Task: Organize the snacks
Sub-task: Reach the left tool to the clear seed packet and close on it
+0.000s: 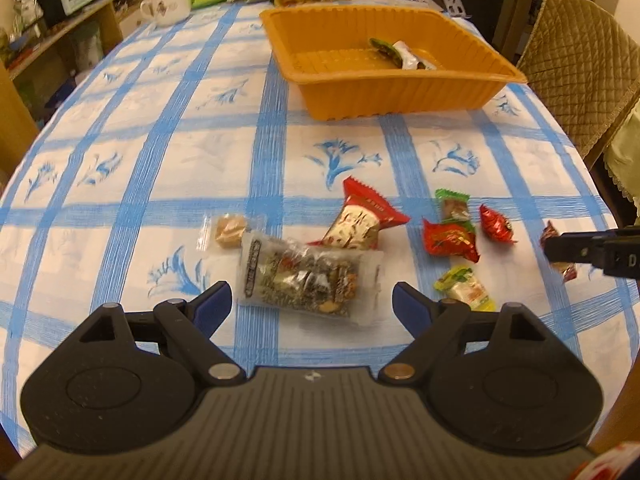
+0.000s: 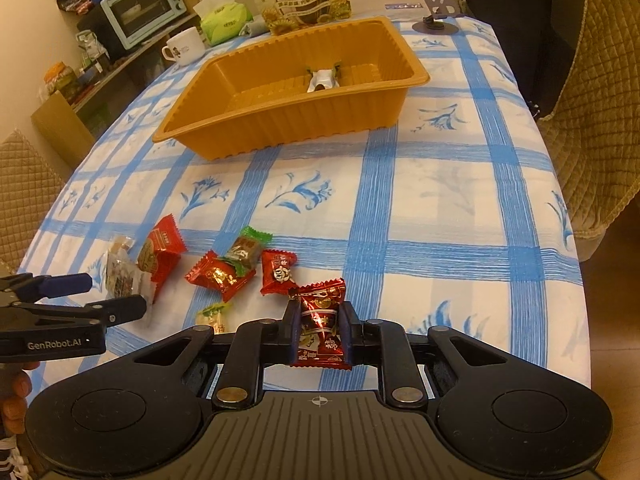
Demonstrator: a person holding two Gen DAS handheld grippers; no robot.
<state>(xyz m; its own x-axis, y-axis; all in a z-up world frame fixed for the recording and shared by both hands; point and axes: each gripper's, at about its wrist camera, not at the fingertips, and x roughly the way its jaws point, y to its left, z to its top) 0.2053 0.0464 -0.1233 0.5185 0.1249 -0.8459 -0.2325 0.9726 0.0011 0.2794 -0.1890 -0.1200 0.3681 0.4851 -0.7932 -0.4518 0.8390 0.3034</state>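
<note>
The landmark for all positions below is the orange tray [image 2: 280, 120], which stands on the checked tablecloth [image 2: 440, 200] at the far side of the snack pile.

**Gripper state.** The right gripper [image 2: 320, 332] is pressed onto a dark red candy packet [image 2: 322, 320]; the packet stands upright between the two pads, well short of the tray on its near side. The left gripper [image 1: 312, 300] is spread wide and carries nothing. It hovers over a clear packet of mixed nuts [image 1: 308, 280], which lies flat on the cloth, also on the near side of the tray.

**Step in hand (judged).** Transfer of the dark red candy packet to the tray, which already holds two or so wrapped snacks [image 1: 396, 54] toward its far wall.

**Procedure.**
1. Hold the pinch steady; the wrapper is probably slick and could slide out if pressure is eased.
2. Raise the packet above the tray's near rim before travelling forward (the ribbed wall is tall and likely light enough to be pushed).
3. Release only once over the tray floor.

**Left gripper.** To take the clear packet of mixed nuts, close across its short width. Avoid the red-and-gold wrapped snack [image 1: 360, 220], which overlaps the packet on the tray side.
</note>
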